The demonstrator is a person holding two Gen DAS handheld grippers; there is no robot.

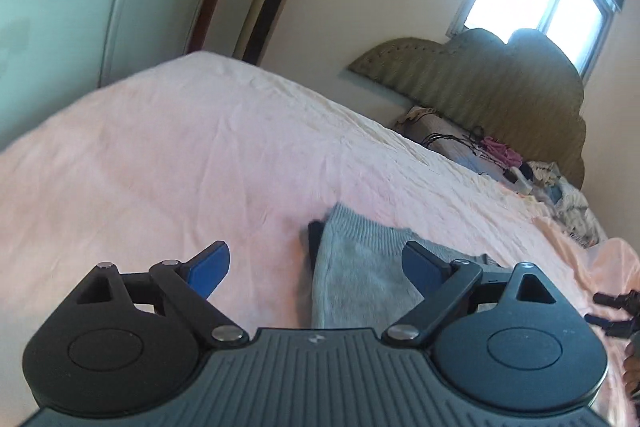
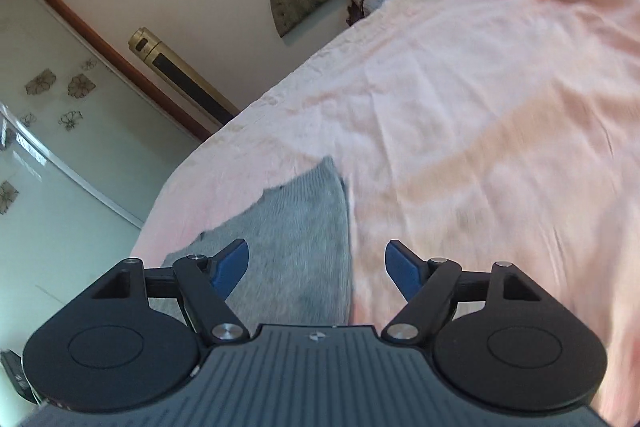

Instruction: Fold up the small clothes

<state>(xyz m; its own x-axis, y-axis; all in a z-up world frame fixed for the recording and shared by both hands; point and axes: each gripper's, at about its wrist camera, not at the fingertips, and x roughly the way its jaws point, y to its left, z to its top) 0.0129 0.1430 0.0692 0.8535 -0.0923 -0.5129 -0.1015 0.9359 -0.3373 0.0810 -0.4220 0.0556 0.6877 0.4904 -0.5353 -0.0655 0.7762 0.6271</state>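
1. Grey knit garment [image 1: 360, 267] is lying on the pink bedsheet [image 1: 160, 167], looking soft, light and floppy.
2. Left gripper [image 1: 318, 265] and right gripper [image 2: 316, 267] are gaping wide, holding nothing.
3. Edges and corners are looking like the best places to pinch.

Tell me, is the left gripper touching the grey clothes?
Apart. Left wrist view: left gripper is open, and the grey clothes lie on the bed below, unpinched.
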